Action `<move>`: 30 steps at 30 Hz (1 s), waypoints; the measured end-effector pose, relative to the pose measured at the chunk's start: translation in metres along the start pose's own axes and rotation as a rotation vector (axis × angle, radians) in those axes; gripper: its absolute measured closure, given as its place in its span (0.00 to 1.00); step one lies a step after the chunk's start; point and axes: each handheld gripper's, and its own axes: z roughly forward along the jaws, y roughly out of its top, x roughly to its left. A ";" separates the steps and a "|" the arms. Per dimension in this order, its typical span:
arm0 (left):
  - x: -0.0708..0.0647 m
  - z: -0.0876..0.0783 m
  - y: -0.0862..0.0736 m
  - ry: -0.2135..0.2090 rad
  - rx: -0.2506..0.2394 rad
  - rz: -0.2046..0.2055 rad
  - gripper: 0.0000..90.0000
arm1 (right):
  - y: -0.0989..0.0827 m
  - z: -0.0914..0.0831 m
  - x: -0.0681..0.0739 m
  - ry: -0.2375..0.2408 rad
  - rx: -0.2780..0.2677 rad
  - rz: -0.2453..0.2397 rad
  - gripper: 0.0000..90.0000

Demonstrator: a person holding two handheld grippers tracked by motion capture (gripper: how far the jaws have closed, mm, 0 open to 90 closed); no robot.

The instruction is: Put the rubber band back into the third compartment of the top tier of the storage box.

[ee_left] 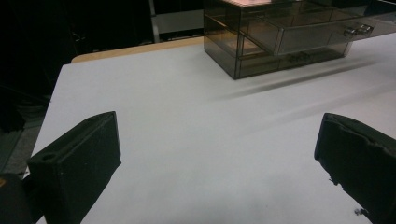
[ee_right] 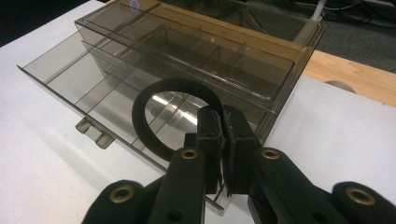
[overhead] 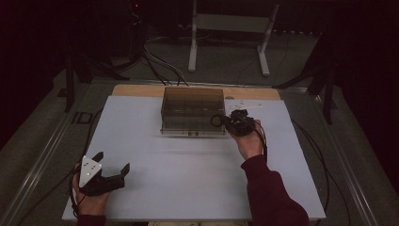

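Worktop (overhead: 188, 179) covered in white, with a smoky clear drawer organiser (overhead: 192, 110) at its far edge, one drawer (ee_right: 93, 93) pulled open. The right gripper (ee_right: 223, 140) pinches a black ring (ee_right: 154, 100) between pressed-together jaws, holding it above the open drawer. The left gripper (overhead: 112, 169) rests near the front left corner, jaws spread wide around nothing.

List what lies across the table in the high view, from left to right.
Left gripper, jaws wide apart → smoked plastic drawer box → black ring, pinched in the right gripper → the hand holding that gripper.
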 end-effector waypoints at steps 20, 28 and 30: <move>0.000 0.000 0.000 0.000 0.000 0.000 0.01 | 0.000 0.016 0.002 0.000 0.072 -0.020 0.97; 0.000 0.000 0.000 0.000 0.001 0.001 0.01 | -0.001 0.023 0.003 0.000 0.108 -0.027 0.97; 0.000 0.000 0.000 -0.002 0.001 0.001 0.01 | -0.002 0.024 0.003 0.000 0.118 -0.031 0.97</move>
